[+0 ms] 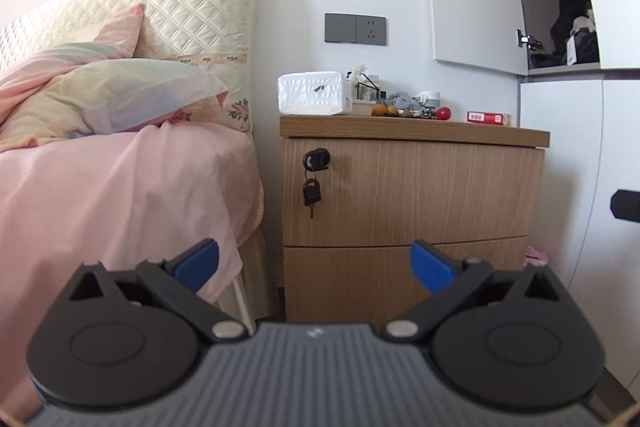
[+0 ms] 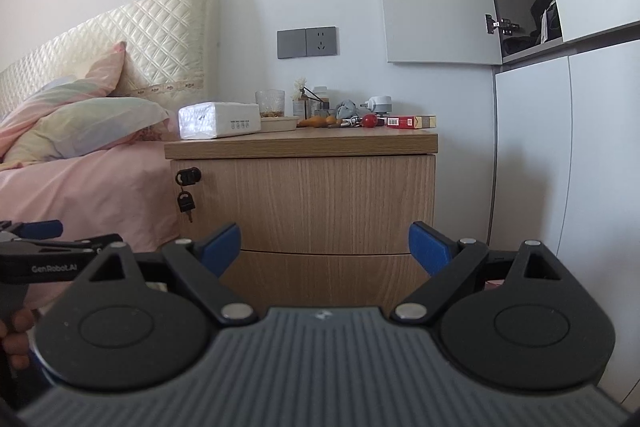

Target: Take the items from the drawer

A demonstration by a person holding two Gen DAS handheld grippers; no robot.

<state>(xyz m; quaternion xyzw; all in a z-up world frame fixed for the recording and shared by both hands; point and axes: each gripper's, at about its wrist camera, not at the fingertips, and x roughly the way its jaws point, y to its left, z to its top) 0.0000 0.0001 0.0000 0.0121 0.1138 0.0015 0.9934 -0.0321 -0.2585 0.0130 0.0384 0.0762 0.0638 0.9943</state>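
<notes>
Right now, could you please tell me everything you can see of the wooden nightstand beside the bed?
The nightstand looks like light wood-grain laminate, with an overhanging top and two curved drawer fronts, both shut. The upper front has a black lock at its left with a key in it and a second key dangling below. It stands upright between the pink-sheeted bed and the white cabinet. On top sit a white tissue pack, a red box and small clutter.

Ahead of me stands the wooden nightstand (image 1: 412, 187), beside the bed. Its top drawer (image 2: 308, 203) is shut, front flush and upright, with a black lock (image 1: 316, 159) at the upper left corner and a key (image 1: 311, 193) dangling from it. The lower drawer (image 1: 360, 279) is shut too, partly hidden.
</notes>
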